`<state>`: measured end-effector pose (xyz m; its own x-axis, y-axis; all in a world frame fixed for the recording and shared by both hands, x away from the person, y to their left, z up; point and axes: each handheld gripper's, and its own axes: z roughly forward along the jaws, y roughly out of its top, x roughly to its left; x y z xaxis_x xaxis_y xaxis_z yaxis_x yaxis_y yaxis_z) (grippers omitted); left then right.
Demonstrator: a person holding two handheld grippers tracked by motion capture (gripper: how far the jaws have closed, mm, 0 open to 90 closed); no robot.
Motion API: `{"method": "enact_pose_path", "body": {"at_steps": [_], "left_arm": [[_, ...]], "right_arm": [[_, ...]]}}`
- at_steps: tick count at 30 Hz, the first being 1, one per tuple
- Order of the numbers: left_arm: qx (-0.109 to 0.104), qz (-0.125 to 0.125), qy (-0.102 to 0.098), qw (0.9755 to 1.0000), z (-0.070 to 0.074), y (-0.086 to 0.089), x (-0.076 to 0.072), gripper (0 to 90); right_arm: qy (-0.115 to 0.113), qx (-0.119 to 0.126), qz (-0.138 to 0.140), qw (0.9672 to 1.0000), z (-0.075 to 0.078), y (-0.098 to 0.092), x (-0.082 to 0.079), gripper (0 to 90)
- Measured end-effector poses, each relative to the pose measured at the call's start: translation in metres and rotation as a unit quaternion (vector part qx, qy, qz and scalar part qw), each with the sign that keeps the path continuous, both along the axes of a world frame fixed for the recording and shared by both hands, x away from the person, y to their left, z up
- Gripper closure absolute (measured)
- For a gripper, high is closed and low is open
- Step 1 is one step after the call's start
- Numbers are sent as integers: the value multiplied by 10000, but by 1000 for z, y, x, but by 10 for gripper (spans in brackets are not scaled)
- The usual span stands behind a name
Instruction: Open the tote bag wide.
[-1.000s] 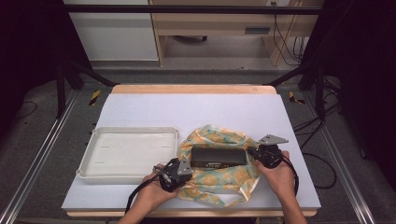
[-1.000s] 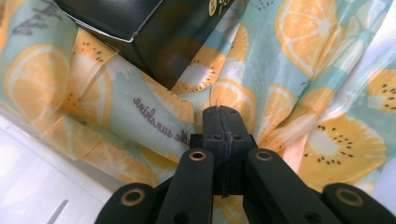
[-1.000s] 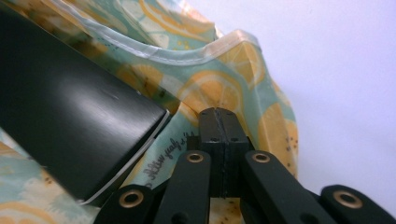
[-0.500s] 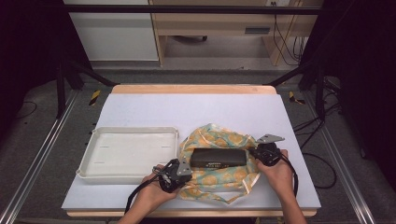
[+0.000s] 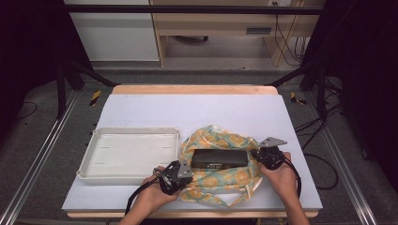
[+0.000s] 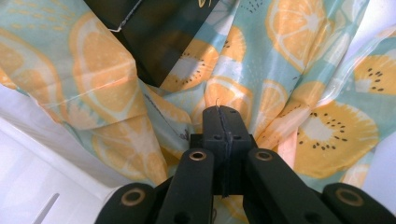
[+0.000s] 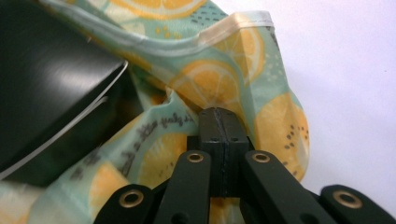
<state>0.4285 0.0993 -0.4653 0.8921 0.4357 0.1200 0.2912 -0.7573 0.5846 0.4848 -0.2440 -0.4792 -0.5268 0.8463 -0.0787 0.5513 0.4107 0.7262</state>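
**Two tongs shut at the fruit-print cloth, one black box in middle**

Left gripper (image 6: 223, 112): jaws fully together, tips against the cloth (image 6: 299, 84); a fine thread seen at the tips, but cannot tell if fabric is really pinched. In high view sits at lower left edge of the cloth, left hand (image 5: 151, 197) behind it.

Right gripper (image 7: 220, 114): jaws also closed tight, tips pressed into a fold of the cloth near its hem; pinched or only touching, cannot tell. In high view at right end of the box, right hand (image 5: 281, 176) behind, grey plate on top.

Count: 2 grippers, 2 hands, 1 cloth, 1 black box (image 5: 219, 158), 1 tray (image 5: 89, 164), 1 table (image 5: 197, 110).

Cloth: teal w/ orange slices and kiwi halves, pale hem, spread crumpled on table, front-right of centre. Box lying flat on the cloth's middle, between both grippers, cloth edges raised around it.

Writing: small dark script printed on cloth by right jaws, too blurred to read. Pale marking on box top, also not legible.

Tray: white, shallow, just left of cloth, nearly touching it.
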Motion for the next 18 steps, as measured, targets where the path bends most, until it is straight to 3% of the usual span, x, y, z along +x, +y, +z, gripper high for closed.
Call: {"method": "enact_pose_path", "body": {"at_steps": [5, 10, 13, 15, 18], "left_arm": [[-17, 16, -16, 10000, 0, 0, 0, 900], [-23, -6, -1, 10000, 0, 0, 0, 900], [-13, -5, -4, 10000, 0, 0, 0, 900], [-11, -4, 4, 10000, 0, 0, 0, 900], [-32, 4, 7, 10000, 0, 0, -1, 900]], "right_arm": [[-235, 255, -65, 9994, 10, -5, -11, 900], [-345, 385, -64, 9986, 24, -1, -34, 900], [-261, 420, 16, 9988, 22, 7, -47, 900], [-60, 162, 67, 9998, 16, 13, -53, 900], [141, 95, 85, 9998, 5, 14, -55, 900]]}}
